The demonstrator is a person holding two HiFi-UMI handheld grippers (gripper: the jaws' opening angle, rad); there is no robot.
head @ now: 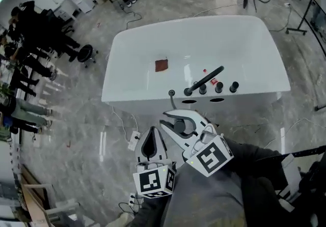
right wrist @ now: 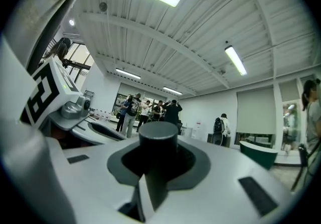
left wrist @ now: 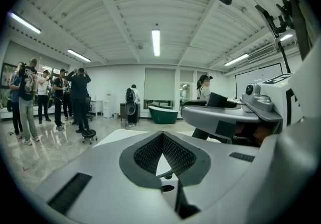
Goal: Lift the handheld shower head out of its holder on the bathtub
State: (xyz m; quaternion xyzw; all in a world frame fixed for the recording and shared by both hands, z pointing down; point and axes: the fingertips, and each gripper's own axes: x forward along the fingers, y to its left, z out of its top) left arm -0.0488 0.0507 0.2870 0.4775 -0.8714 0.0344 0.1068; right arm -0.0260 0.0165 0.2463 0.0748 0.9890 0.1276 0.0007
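Note:
The white bathtub point(head: 153, 91) lies ahead and below in the head view, with black fittings along its near rim. My right gripper point(head: 179, 125) is held in front of that rim and is shut on the dark round shower head point(head: 182, 127). In the right gripper view the shower head point(right wrist: 158, 152) stands as a black cylinder between the jaws. A thin hose point(head: 174, 103) runs down from the small black holder point(head: 171, 92) on the rim towards it. My left gripper point(head: 151, 138) hangs to the left of the right one, shut and holding nothing; its pads point(left wrist: 145, 155) meet at the tips.
A black lever spout point(head: 206, 79) and two round knobs point(head: 219, 87) point(head: 234, 87) stand on the rim. A brown square point(head: 161, 65) lies inside the tub. A power strip point(head: 134, 140) and cables lie on the marble floor. People point(head: 30, 63) and a stool point(head: 85, 54) are far left.

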